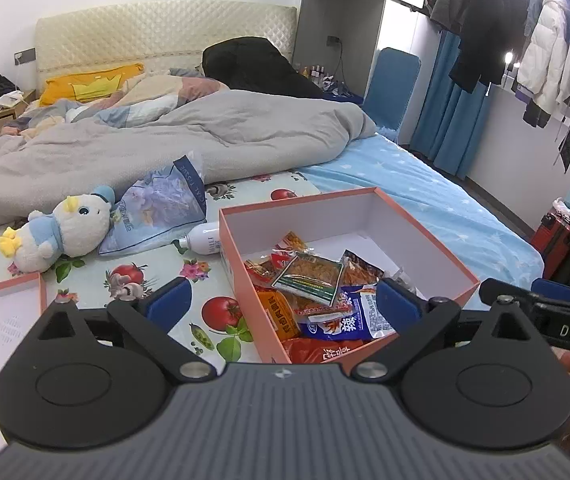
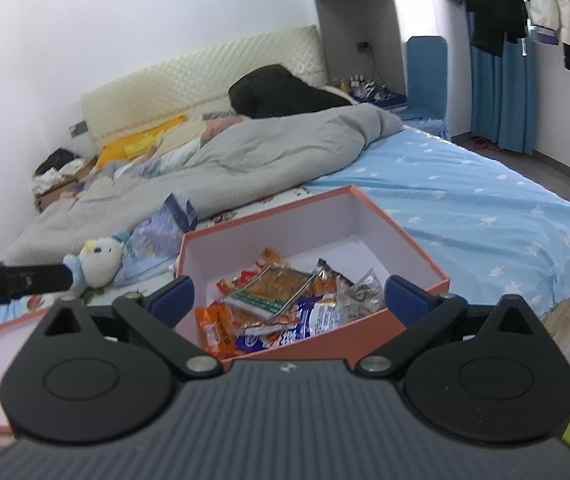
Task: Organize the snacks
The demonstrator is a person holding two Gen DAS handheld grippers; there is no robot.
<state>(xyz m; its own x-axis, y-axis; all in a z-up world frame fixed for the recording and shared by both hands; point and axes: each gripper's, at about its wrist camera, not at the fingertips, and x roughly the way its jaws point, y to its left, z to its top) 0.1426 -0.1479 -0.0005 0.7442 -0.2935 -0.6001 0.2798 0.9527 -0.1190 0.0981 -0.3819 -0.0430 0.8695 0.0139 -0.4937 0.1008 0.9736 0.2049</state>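
The snack packets (image 1: 317, 300) lie in a heap inside the orange box (image 1: 425, 236), which sits open on the bed (image 1: 425, 184). They fill the near end of the box, and the far end shows bare white floor. On top lies a green-edged packet (image 1: 312, 282). Under it, toward 6 o'clock, are a blue and white packet (image 1: 359, 314) and an orange packet (image 1: 279, 312). A red packet (image 1: 325, 350) lies at the near wall. In the right wrist view a clear crinkly packet (image 2: 359, 294) rests at the 3 o'clock side of the heap.

The left gripper (image 1: 283, 300) hangs over the near end of the box with its blue pads spread wide, and nothing is between them but the heap below. The right gripper (image 2: 291, 300) is wide apart too and holds nothing. It hangs over the same near end.

At 9 o'clock from the box a white bottle (image 1: 205, 238) lies on its side, just beside the wall. Farther that way a tissue pack (image 1: 161, 208) leans on the grey quilt (image 1: 165, 140), and a plush duck (image 1: 59, 232) lies next to it. The box lid (image 1: 1, 320) lies upside down at 8 o'clock, on the fruit-print cloth (image 1: 133, 280). A yellow pillow (image 1: 85, 86) sits by the headboard (image 1: 157, 32). Coats (image 1: 525, 40) hang at 2 o'clock.
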